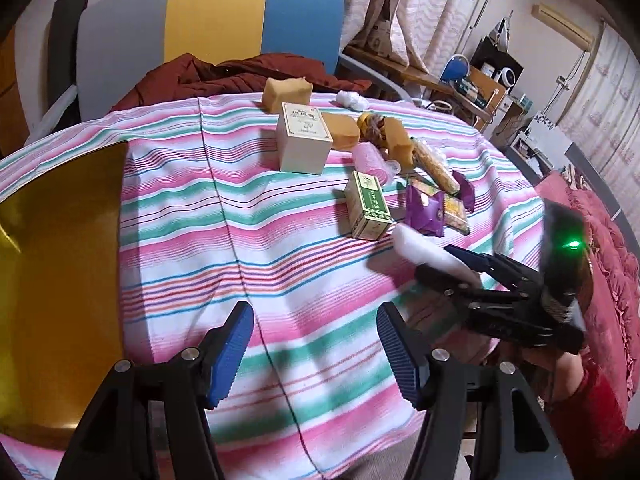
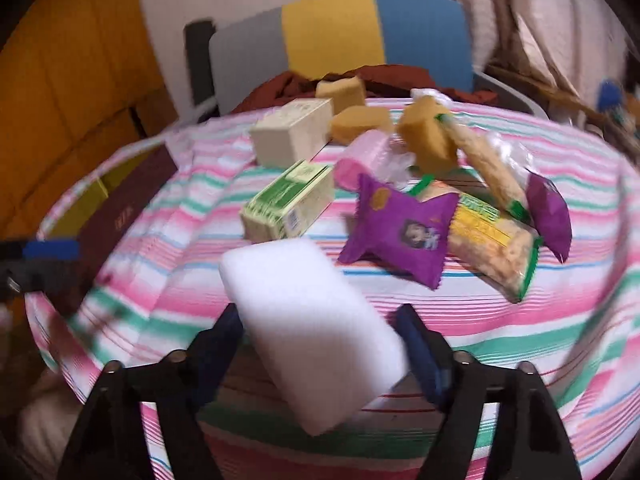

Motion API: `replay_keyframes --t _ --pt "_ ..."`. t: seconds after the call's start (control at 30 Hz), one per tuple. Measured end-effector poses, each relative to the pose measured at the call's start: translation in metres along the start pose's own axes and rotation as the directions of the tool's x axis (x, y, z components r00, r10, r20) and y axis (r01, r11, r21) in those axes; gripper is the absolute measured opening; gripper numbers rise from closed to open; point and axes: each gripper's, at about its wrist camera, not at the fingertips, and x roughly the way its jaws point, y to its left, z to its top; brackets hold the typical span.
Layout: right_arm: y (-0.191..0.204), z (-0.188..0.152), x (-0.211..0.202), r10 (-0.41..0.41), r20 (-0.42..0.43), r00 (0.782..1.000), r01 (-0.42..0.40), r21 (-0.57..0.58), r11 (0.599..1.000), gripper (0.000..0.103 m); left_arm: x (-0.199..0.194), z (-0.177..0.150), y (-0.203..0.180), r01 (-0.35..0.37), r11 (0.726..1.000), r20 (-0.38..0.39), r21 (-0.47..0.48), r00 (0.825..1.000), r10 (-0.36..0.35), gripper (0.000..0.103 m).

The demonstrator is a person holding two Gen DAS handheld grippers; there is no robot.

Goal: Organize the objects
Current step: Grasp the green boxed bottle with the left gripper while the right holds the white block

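Grey-yellow-blue chair back [image 1: 212,28] upper left, dark red garment [image 1: 224,78] draped on seat. Patterned curtains [image 1: 420,4] top centre. Cluttered wooden desk [image 1: 452,84] upper right. Orange cabinet [image 2: 76,80] left.

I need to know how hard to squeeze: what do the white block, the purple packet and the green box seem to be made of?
White block: likely soft foam, a melamine-type sponge; matte, no print, rounded edges. It sits between the right gripper fingers.
Purple packet: thin glossy plastic film, crimped ends, puffed.
Green box: printed cardboard with sharp folded edges, slight sheen.
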Motion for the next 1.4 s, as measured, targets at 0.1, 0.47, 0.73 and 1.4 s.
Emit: replay_keyframes --t 0.1,0.47,0.73,1.4 --pt "-0.011 -0.001 -0.005 0.017 0.028 0.999 -0.019 0.07 0.997 0.072 0.013 0.008 -0.003 0.005 1.0 -0.014 0.0 1.0 -0.005 0.065" --pt "-0.013 -0.01 -0.022 -0.196 0.018 0.98 0.195 0.056 0.979 0.072 0.058 0.048 -0.033 0.029 0.998 0.021 0.056 0.999 -0.03 0.065" --pt "-0.025 -0.02 -0.024 -0.217 0.015 0.976 0.214 0.106 0.971 0.074 0.099 0.068 -0.057 0.014 0.994 0.012 0.106 1.0 -0.015 0.065" --pt "-0.022 -0.02 -0.023 -0.228 0.014 0.974 0.225 0.092 0.97 0.074 0.106 0.032 -0.044 -0.023 0.98 0.109 0.198 0.994 0.001 0.031"
